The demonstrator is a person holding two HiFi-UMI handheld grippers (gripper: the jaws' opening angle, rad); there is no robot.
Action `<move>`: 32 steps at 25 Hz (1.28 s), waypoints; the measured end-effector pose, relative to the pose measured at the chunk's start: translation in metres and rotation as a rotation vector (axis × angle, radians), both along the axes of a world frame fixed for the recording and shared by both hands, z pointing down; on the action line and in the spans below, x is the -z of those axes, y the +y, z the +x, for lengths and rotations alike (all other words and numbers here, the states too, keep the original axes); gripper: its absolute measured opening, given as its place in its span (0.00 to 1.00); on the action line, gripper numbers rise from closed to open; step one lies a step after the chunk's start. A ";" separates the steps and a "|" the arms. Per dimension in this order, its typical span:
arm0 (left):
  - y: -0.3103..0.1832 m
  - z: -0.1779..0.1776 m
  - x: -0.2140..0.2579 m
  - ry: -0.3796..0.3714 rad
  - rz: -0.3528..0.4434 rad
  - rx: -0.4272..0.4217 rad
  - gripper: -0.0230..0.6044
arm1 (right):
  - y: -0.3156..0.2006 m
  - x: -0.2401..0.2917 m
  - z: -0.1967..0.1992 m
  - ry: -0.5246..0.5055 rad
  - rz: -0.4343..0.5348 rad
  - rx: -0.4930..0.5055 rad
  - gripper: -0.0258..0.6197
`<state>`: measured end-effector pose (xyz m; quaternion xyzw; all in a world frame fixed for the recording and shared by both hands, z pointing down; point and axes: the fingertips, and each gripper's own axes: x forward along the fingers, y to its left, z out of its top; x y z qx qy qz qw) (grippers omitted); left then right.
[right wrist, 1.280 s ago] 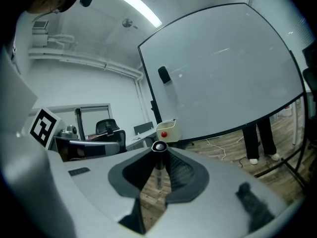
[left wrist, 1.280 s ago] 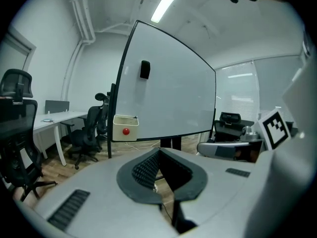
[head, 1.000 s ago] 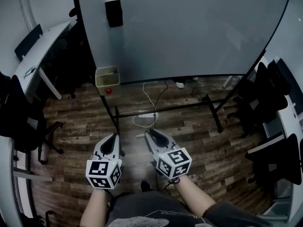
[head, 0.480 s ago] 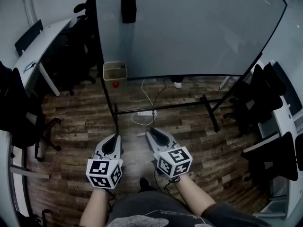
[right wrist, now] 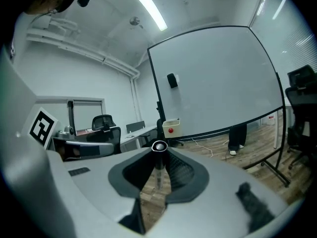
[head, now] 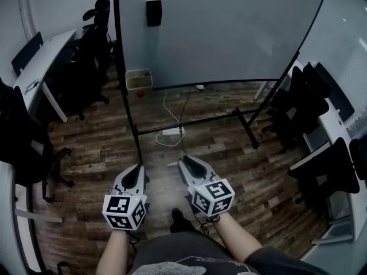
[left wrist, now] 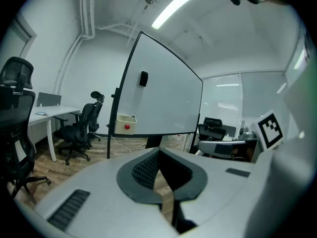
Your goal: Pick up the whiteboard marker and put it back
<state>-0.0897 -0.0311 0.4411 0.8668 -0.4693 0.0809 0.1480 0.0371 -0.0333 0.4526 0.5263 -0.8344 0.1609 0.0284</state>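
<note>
Whiteboard marker (right wrist: 159,168) sits pinched in our right gripper (right wrist: 159,149), its end toward the camera. From the left we see a desk (head: 46,53), black chairs (head: 92,62), our left gripper (head: 138,171) pressed together on nothing, and the whiteboard (head: 229,33) well ahead, with its stand (head: 137,136) and a cable (head: 172,132) between

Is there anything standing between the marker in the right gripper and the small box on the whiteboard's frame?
Nothing visible does: from the marker in the right gripper, the box shows unblocked. Only a power strip lies on the floor below.
</note>
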 end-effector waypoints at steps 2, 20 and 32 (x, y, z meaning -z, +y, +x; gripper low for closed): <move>0.008 -0.002 -0.002 0.006 -0.005 -0.012 0.06 | 0.012 -0.001 0.001 0.004 -0.003 -0.018 0.17; -0.051 0.046 -0.010 -0.024 -0.017 0.009 0.06 | -0.051 -0.010 0.052 -0.034 -0.012 -0.007 0.17; -0.101 0.050 -0.002 -0.041 0.004 0.120 0.06 | -0.118 -0.002 0.061 -0.068 0.010 0.095 0.17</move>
